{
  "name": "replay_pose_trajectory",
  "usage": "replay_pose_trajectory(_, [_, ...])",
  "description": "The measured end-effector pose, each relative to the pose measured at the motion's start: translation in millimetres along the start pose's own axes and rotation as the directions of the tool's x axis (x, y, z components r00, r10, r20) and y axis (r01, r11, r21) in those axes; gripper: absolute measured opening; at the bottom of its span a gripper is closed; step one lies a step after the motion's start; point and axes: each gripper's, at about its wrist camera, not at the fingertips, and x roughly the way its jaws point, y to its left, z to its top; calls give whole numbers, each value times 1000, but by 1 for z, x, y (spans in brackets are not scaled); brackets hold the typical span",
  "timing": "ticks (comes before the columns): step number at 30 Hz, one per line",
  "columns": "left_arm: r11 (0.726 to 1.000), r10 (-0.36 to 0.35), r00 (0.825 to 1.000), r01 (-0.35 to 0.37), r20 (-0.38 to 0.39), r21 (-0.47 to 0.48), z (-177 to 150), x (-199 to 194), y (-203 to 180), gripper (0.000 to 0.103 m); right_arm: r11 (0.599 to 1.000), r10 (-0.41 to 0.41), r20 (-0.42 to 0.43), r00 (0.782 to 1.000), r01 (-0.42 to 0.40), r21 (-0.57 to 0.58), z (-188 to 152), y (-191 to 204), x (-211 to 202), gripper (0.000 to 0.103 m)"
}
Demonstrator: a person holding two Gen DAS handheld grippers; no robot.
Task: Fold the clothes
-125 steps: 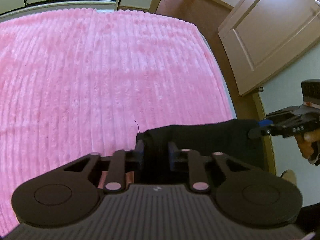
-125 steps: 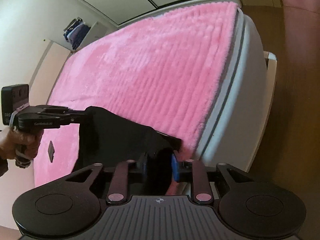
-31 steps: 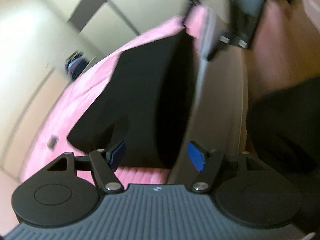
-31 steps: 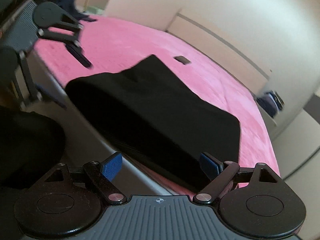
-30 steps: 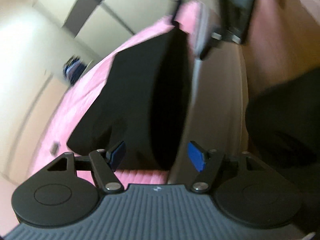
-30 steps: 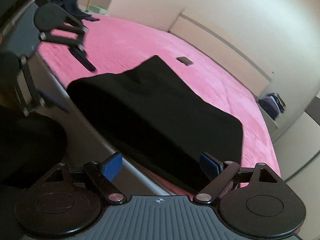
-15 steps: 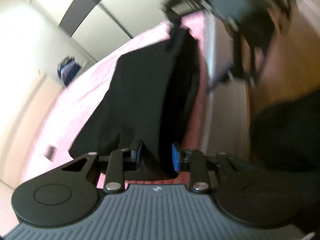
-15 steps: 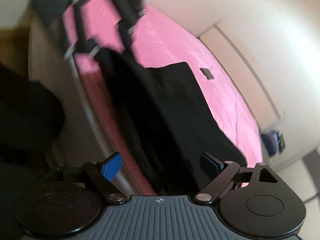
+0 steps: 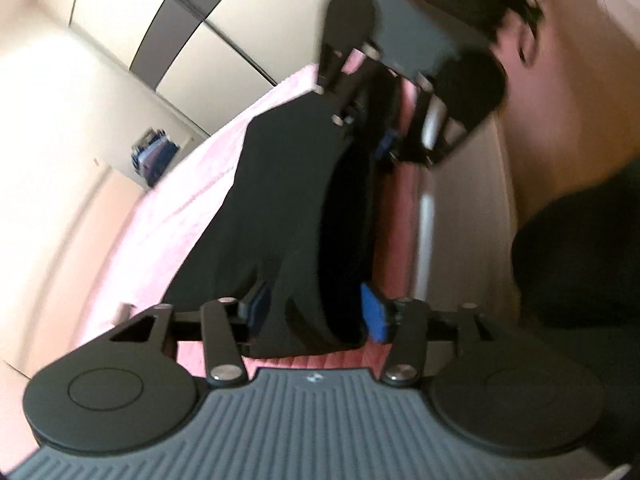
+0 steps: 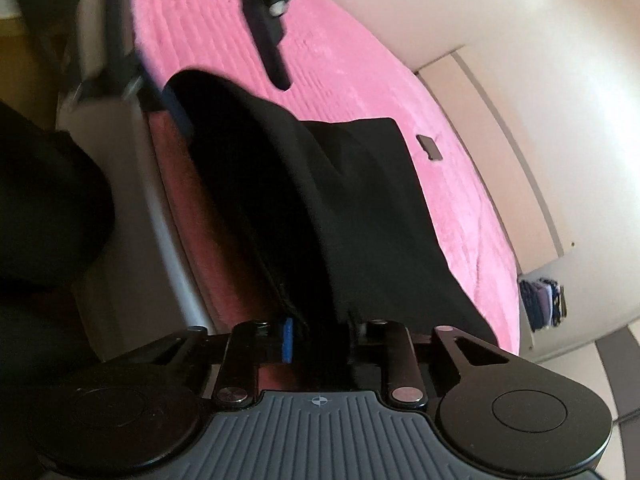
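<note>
Pink ribbed bedding (image 10: 360, 60) covers the bed ahead of both tongs. Left tongs (image 9: 316, 312) are closed on one end of the black garment (image 9: 280, 184); right tongs (image 10: 318, 340) pinch the other end, cloth stretched between them along the bed's edge.

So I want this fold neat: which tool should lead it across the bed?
Neither clearly: left tool and right tool each pinch an edge of the black garment, so probably together.
</note>
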Motion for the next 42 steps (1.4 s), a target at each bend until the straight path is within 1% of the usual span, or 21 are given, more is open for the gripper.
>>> replay_pose_trajectory(1, [999,19,1000,-19,-9,44,-1,1,-8,51,1000,-4,-5,1000,4,17,3,-2,-1,21])
replay_pose_trajectory(2, [996,30,999,-29,-20,80,-2,3,-12,40,999,-8,-9,1000,9,39,8,-4,-3,20])
replay_pose_trajectory(3, [993,40,999,-36,-31,112,-4,4,-14,37,998,-16,-6,1000,16,60,14,-5,-6,20])
replay_pose_trajectory(5, [994,58,998,-54,-34,100,-10,-3,-3,34,994,-30,21,999,28,103,28,-6,-16,20])
replay_pose_trajectory(9, [994,75,995,-70,-58,81,-31,-17,13,29,992,26,37,999,-30,120,38,10,-11,21])
replay_pose_trajectory(12, [997,28,995,-20,-93,77,-44,-8,-3,29,987,79,49,996,-85,136,43,20,-8,39])
replay_pose_trajectory(14, [998,28,995,-22,-96,58,-48,-10,-11,29,964,144,82,986,-159,215,44,7,-20,40])
replay_pose_trajectory(16, [999,28,995,-25,-94,26,-49,-14,-15,29,914,213,153,965,-252,317,46,-13,-38,40])
replay_pose_trajectory(19, [989,-41,998,36,-37,-146,-57,-34,4,35,856,241,244,939,-325,403,58,-48,-47,40])
replay_pose_trajectory(22, [921,-109,993,121,53,-370,-71,-58,33,38,826,244,281,928,-351,441,76,-75,-32,40])
replay_pose_trajectory(25, [846,-86,993,115,79,-520,-81,-68,69,38,825,258,254,932,-349,444,87,-83,1,39])
replay_pose_trajectory(26, [812,-73,994,103,76,-574,-82,-63,81,37,817,276,244,930,-361,449,92,-87,15,39])
replay_pose_trajectory(28, [720,-78,994,114,83,-685,-84,-46,103,35,794,326,228,917,-397,461,102,-92,45,39])
replay_pose_trajectory(29, [671,-91,991,134,98,-730,-84,-36,113,35,783,356,217,909,-416,462,107,-94,62,39])
replay_pose_trajectory(31, [599,-160,981,184,109,-779,-85,-14,120,34,770,410,187,893,-449,453,117,-95,90,39])
replay_pose_trajectory(32, [590,-204,973,207,104,-780,-82,-4,118,29,767,420,185,889,-456,451,119,-95,100,39])
replay_pose_trajectory(33, [599,-231,969,214,89,-772,-80,4,112,24,763,430,183,884,-464,450,121,-96,109,39])
replay_pose_trajectory(38, [597,-220,974,182,58,-782,-76,5,98,20,736,413,225,883,-469,488,126,-124,145,39])
replay_pose_trajectory(39, [588,-220,974,180,59,-789,-77,4,101,20,733,403,230,886,-463,498,124,-130,151,39])
replay_pose_trajectory(41, [573,-221,973,181,62,-799,-80,3,105,20,761,336,196,921,-388,520,121,-138,159,39])
replay_pose_trajectory(42, [574,-220,973,181,63,-799,-79,3,103,20,762,316,184,931,-364,536,119,-142,164,39])
